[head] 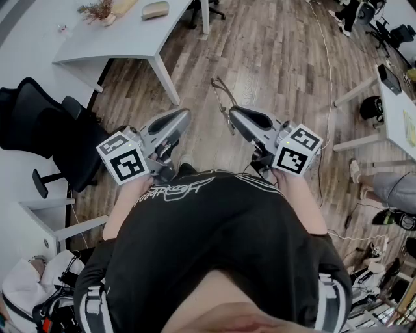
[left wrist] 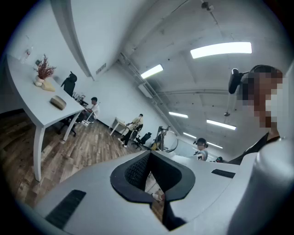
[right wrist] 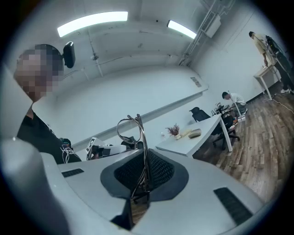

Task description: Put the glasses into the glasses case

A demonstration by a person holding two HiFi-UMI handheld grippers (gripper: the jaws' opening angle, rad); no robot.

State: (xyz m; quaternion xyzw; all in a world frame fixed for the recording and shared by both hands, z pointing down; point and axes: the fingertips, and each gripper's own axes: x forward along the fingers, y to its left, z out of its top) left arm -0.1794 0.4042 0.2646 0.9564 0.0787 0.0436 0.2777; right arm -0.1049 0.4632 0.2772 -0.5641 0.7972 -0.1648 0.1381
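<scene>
A pair of thin metal-framed glasses (head: 223, 104) sticks out from my right gripper (head: 235, 114), which is shut on them. In the right gripper view the glasses (right wrist: 133, 131) stand up between the dark pads (right wrist: 158, 172), lenses above the jaws. My left gripper (head: 184, 116) is held level beside it, shut with nothing in it. The left gripper view looks across at the glasses (left wrist: 167, 140). The tan glasses case (head: 155, 9) lies closed on the white table (head: 123, 36) at the far upper left, well away from both grippers. It also shows as the case (left wrist: 58, 103) and the case (right wrist: 195, 133).
A dried-flower sprig (head: 97, 10) lies on the table beside the case. A black office chair (head: 39, 130) stands at the left. Wood floor (head: 273, 58) stretches ahead, with another white desk (head: 396, 110) at the right. Seated people are in the background.
</scene>
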